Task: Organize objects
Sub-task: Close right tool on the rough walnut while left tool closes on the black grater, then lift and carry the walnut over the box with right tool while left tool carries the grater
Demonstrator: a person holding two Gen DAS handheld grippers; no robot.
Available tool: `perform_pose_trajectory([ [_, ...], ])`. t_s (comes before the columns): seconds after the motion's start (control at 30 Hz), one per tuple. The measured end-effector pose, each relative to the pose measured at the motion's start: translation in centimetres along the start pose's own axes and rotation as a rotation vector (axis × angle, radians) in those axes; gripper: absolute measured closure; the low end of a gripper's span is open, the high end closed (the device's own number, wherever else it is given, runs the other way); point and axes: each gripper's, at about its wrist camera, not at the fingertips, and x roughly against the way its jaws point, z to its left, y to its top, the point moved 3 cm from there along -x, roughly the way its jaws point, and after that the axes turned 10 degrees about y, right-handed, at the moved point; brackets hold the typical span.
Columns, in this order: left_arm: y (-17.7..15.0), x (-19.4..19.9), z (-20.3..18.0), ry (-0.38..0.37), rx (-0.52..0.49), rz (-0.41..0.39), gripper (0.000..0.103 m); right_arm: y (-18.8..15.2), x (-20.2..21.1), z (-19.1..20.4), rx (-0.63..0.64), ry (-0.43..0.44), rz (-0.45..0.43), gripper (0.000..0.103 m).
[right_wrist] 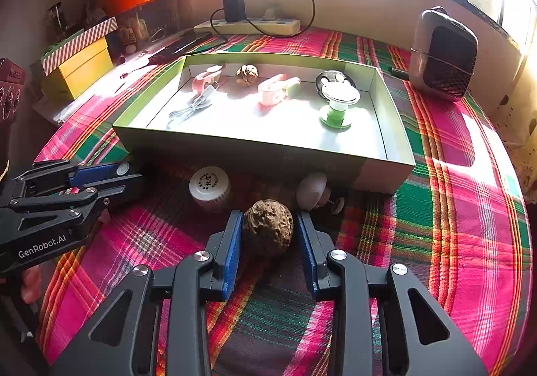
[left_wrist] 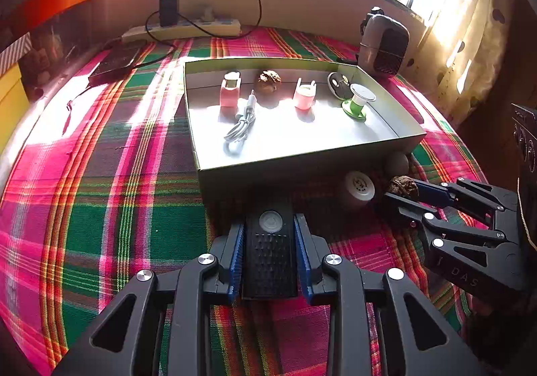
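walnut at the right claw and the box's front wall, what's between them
Only bare plaid cloth between the walnut and the box. The white jar and the white knob flank that stretch, in the right wrist view.

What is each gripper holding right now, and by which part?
Left gripper clamps a black remote by its long sides. Right gripper straddles a walnut; a firm grip cannot be told.

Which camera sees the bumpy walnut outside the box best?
The right wrist view: the walnut sits big and central between the right gripper fingers. The left wrist view shows it small, near the right edge.
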Motion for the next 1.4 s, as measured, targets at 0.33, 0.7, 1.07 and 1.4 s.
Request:
perform_pose_trajectory([
  [0.33,-0.01,0.00,-0.05,0.000,0.000,-0.001,0.078,-0.06,0.02,0.17,0.004,-0.008,0.001,0.073],
  [0.7,-0.01,0.08,0.01,0.003,-0.004,-0.007,0.078,-0.24,0.12,0.44,0.002,-0.018,0.000,0.073],
  [1.07,-0.03,0.17,-0.15,0.005,-0.014,-0.003,0.078,-0.26,0.26,0.28,-0.018,-0.019,-0.003,0.073],
  [1.4,-0.46,0.77,0.09,-0.017,-0.014,0.000,0.078,-0.32,0.88,0.68,-0.028,0.010,-0.020,0.073],
])
